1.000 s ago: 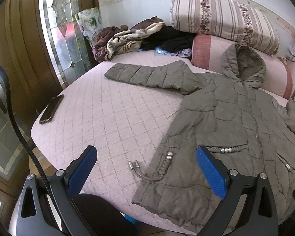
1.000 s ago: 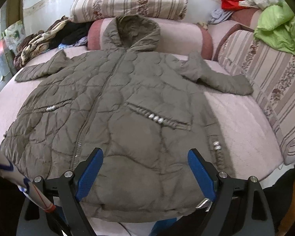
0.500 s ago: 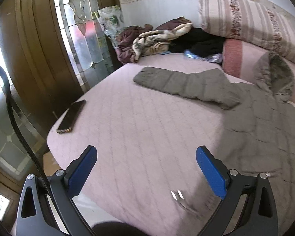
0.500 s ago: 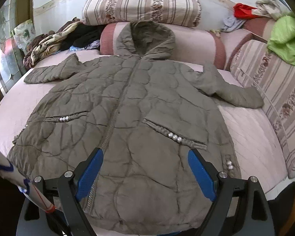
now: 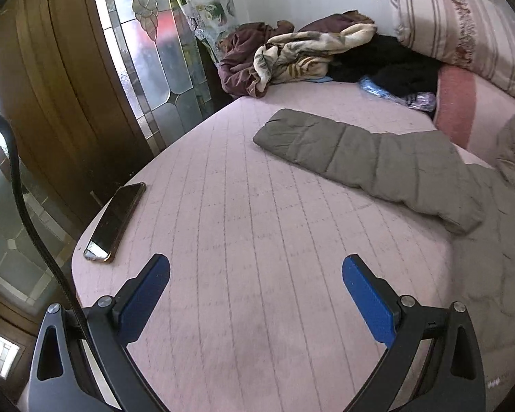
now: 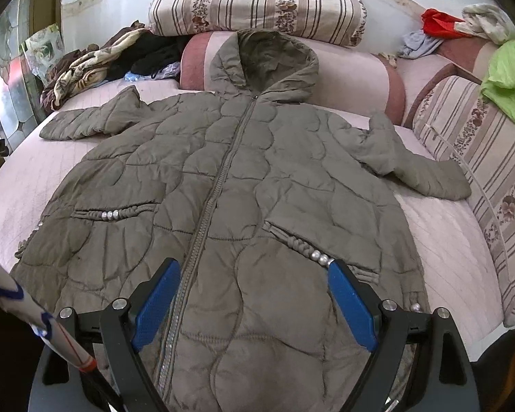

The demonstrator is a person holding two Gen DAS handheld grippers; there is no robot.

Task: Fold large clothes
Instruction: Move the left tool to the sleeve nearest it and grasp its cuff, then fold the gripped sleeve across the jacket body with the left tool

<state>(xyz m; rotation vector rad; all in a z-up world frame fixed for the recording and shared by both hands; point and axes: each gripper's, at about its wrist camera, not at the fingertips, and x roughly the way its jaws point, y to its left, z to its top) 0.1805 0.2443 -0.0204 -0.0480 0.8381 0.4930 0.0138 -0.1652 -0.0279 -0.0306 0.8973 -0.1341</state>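
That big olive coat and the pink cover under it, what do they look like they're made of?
The coat looks like matte synthetic shell over padding: stitched puffy quilting, soft creases, no sheen; fill can't be told. Its pocket beads look silvery, plastic or metal. The pink cover looks like thin quilted cloth with a stitched grid and a dull surface.

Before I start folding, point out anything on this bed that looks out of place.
The phone lies at the very corner of the bed, one end near the edge, where it might slip off. The coat lies flat, zipped, both sleeves spread.
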